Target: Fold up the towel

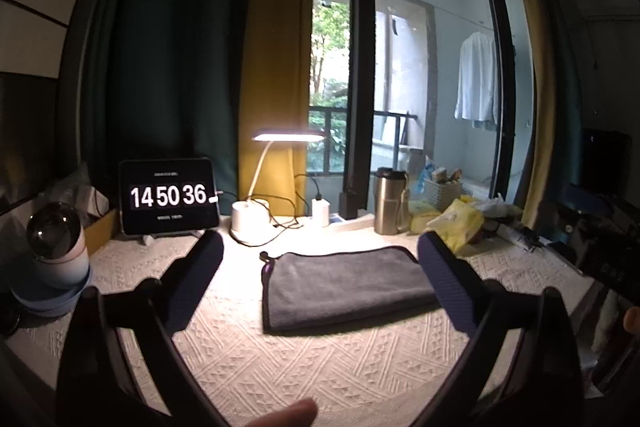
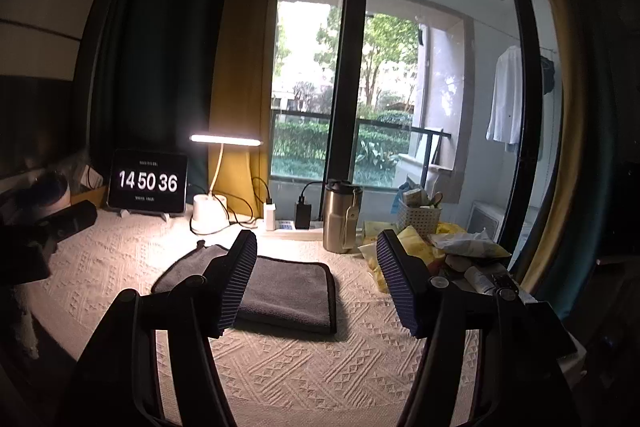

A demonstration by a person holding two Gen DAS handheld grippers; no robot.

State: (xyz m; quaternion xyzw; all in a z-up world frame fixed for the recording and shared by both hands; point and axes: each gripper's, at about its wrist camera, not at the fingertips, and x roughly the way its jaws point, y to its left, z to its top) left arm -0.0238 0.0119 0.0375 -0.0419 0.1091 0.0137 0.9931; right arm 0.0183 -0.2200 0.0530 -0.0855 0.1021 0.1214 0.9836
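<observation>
A grey towel [image 1: 344, 287] with dark edging lies folded flat on the cream patterned tablecloth [image 1: 320, 359]. In the left wrist view it sits between and just beyond my fingers. My left gripper [image 1: 320, 247] is open and empty, raised above the table near the towel. In the right wrist view the towel [image 2: 288, 291] lies ahead, partly hidden behind the left finger [image 2: 236, 279]. My right gripper [image 2: 316, 247] is open and empty, above the towel's near right part. The left gripper shows dark at the far left [image 2: 60, 223].
Along the window stand a tablet clock [image 2: 148, 183], a lit desk lamp [image 2: 208, 207], chargers with cables [image 2: 300, 215], a steel tumbler [image 2: 340, 223], a white basket [image 2: 418, 215] and yellow packets [image 2: 416, 247]. A round device [image 1: 56, 247] stands at the left.
</observation>
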